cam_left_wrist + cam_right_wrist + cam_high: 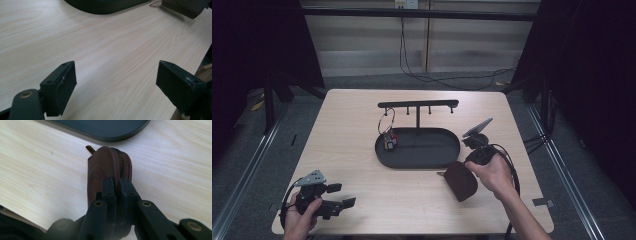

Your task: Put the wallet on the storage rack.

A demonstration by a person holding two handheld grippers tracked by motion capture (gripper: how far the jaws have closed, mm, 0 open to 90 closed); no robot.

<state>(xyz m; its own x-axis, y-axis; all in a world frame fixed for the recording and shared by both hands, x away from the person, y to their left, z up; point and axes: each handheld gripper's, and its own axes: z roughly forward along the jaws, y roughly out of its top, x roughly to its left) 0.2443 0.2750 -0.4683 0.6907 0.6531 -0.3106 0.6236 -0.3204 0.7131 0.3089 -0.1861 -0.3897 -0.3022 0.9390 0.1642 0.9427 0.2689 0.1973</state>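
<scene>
A brown round zip pouch (459, 182) is held on edge just in front of the black tray, with my right gripper (466, 168) shut on it. In the right gripper view the two jaws (116, 185) pinch the pouch (107, 162) along its zipper seam, and a small pull tab sticks out at its far end. My left gripper (343, 195) rests at the table's near left corner, open. Between its jaws (113, 80) lies only bare wood. The pouch (185, 7) also appears at the top right of the left gripper view.
A black oval tray (422, 164) sits mid-table, with a T-shaped hook stand (418, 104) rising from it. A key ring (386, 122) with small keys (389, 141) hangs from the left hook. The tray's edge (105, 130) lies just beyond the pouch. Cables trail on the floor behind.
</scene>
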